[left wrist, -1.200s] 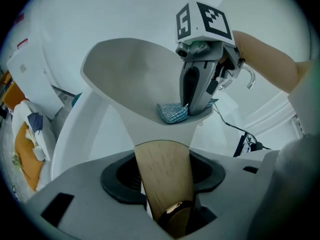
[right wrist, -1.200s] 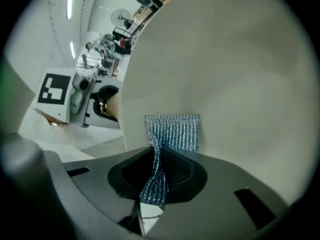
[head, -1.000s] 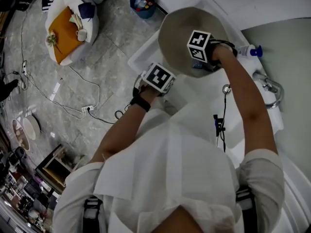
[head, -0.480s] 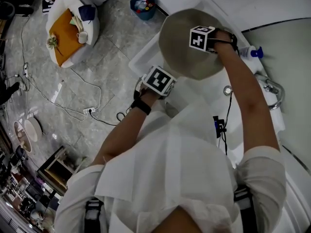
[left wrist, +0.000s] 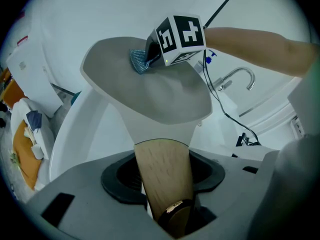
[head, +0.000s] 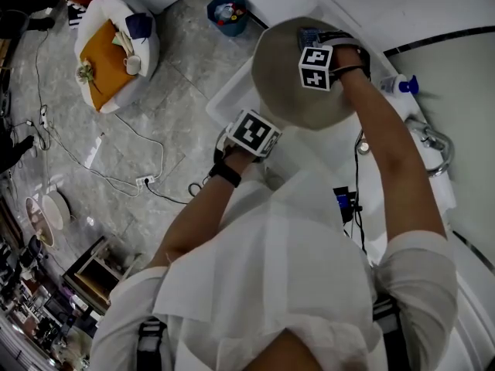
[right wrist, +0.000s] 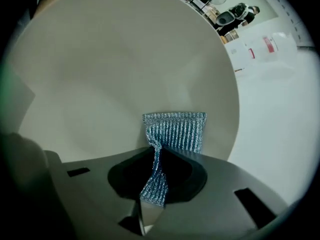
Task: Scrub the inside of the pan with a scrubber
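The beige-grey pan [head: 290, 76] is held tilted over a white sink [head: 232, 91]. Its wooden handle [left wrist: 162, 176] sits clamped between the jaws of my left gripper [left wrist: 164, 184], whose marker cube [head: 254, 132] shows below the pan in the head view. My right gripper [right wrist: 154, 184] is shut on a blue mesh scrubber [right wrist: 175, 131]. The scrubber's free end lies flat against the pan's inner surface [right wrist: 115, 69], near the far rim. From the left gripper view, the scrubber [left wrist: 139, 61] shows on the pan [left wrist: 150, 89] just beside the right gripper's cube [left wrist: 180, 34].
A chrome faucet [left wrist: 235, 79] curves over the sink at the right, and a bottle with a blue pump [head: 398, 83] stands near it. On the stone floor to the left are a blue bucket [head: 228, 8], a white and orange cushion [head: 112, 41] and loose cables [head: 131, 168].
My right gripper has slid the scrubber across the pan's inside toward the far rim and has rolled as it went. The left gripper and the pan have stayed where they were.
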Demonstrator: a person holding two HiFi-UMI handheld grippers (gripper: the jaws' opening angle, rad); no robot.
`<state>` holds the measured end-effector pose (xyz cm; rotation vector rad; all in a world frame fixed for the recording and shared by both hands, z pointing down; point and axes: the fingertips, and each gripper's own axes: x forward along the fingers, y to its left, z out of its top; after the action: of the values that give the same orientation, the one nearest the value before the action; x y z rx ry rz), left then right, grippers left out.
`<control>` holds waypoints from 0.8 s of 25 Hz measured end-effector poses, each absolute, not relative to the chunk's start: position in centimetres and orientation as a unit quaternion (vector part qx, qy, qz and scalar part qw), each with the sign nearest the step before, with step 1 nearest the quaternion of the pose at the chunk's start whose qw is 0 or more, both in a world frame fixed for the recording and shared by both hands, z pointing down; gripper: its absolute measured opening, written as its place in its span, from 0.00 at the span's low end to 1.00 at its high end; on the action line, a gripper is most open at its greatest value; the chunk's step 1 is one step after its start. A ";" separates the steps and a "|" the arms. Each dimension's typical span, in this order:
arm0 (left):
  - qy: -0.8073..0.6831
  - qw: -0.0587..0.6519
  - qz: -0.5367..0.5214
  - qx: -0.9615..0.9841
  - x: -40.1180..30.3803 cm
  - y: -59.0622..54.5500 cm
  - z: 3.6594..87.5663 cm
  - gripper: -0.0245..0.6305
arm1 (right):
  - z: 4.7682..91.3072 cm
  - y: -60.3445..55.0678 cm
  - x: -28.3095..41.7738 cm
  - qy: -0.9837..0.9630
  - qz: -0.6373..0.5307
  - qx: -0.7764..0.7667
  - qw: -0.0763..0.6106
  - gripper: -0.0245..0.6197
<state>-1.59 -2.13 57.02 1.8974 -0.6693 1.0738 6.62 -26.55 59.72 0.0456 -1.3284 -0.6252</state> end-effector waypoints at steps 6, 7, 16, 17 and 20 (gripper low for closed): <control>-0.268 0.413 0.427 0.759 -1.6 -2.3 57.0 0.39 | 60.4 -22.3 11.9 -0.582 -0.089 -0.010 0.808 0.11; -0.268 0.413 0.426 0.759 -1.5 -2.3 57.0 0.39 | 60.5 -20.7 12.7 -0.574 -0.051 -0.024 0.817 0.11; -0.267 0.412 0.425 0.760 -1.5 -2.4 57.1 0.39 | 59.3 -7.5 8.8 -0.632 0.259 -0.131 0.718 0.11; -0.266 0.413 0.425 0.760 -1.5 -2.4 57.0 0.39 | 59.0 -6.8 7.4 -0.649 0.285 -0.137 0.692 0.11; -0.262 0.416 0.428 0.759 -1.5 -2.3 57.2 0.39 | 58.3 -6.2 2.8 -0.706 0.348 -0.135 0.602 0.11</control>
<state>-1.53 -2.28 57.16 1.9048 -0.6573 1.0737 2.76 -6.19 58.27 -0.3135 -1.6354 0.8059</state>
